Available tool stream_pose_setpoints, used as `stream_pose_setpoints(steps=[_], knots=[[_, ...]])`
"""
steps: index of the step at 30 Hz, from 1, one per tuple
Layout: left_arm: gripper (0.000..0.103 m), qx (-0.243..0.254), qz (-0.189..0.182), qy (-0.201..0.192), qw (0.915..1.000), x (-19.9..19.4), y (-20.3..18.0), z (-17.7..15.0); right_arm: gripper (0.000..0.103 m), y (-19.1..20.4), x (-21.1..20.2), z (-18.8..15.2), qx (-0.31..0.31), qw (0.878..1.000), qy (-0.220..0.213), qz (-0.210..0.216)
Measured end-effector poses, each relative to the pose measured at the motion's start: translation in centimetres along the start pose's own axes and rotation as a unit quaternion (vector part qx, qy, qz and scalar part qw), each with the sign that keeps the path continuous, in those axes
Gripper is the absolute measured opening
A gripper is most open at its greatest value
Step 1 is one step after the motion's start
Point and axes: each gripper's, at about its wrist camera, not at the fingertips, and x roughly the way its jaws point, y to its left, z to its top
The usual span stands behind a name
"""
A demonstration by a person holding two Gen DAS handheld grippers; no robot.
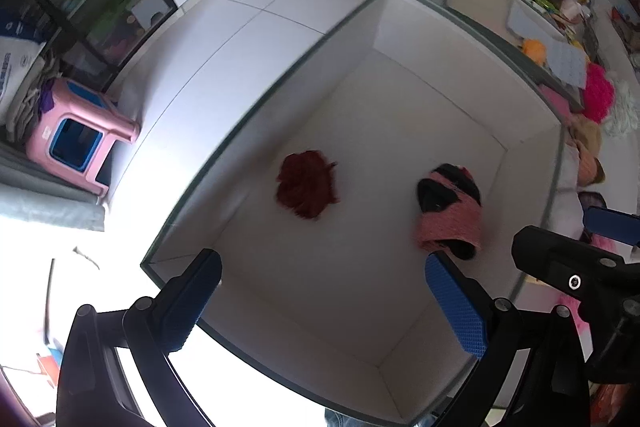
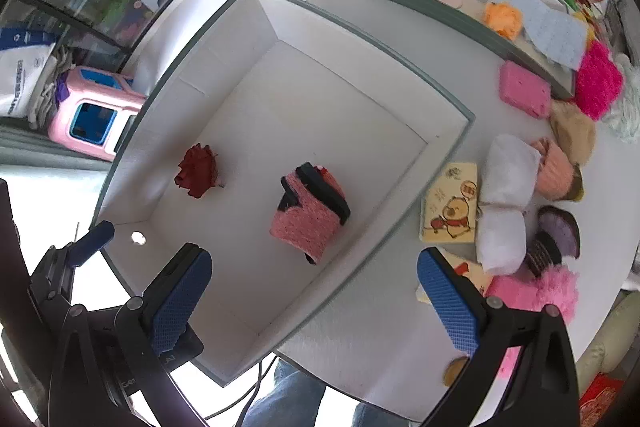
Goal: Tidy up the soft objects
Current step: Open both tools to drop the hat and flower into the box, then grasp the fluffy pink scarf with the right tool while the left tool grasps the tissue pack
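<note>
the white box (image 2: 420, 131) holds a dark red puff (image 2: 198, 171) and a pink-and-black knit piece (image 2: 308, 223), apart. the left gripper (image 1: 324, 301) and right gripper (image 2: 316, 301) gape wide, empty.

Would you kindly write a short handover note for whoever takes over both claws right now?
Left claw: open, empty, over the white box.
Right claw: open, empty, above the box's near edge.
Done: dark red fluffy piece and pink-and-black knit item lie apart on the box floor.
Left: the soft things on the table right of the box, such as two white bundles, a pink fuzzy piece, a magenta fluffy pad and a pink sponge.
</note>
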Motion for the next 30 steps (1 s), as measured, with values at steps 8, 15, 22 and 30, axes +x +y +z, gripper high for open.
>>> stream_pose_setpoints(steps=[8,15,22,30], knots=[[0.103,0.057,-0.011,-0.001,0.9983,-0.9,-4.7,-0.8,0.103,-3.3,-1.2,-2.4,0.038,0.999,-0.008,0.007],[0.103,0.115,-0.021,0.005,0.9931,-1.5,-9.7,-2.5,0.103,-8.3,-2.2,-6.0,0.090,0.996,-0.013,0.009],[0.103,0.172,-0.030,0.017,0.9846,-1.5,-14.6,-4.5,0.103,-14.1,-3.2,-11.0,0.145,0.989,-0.021,0.008],[0.103,0.212,-0.034,0.037,0.9761,-0.6,-19.3,-5.9,0.103,-20.0,-3.2,-15.3,0.206,0.978,-0.016,-0.005]])
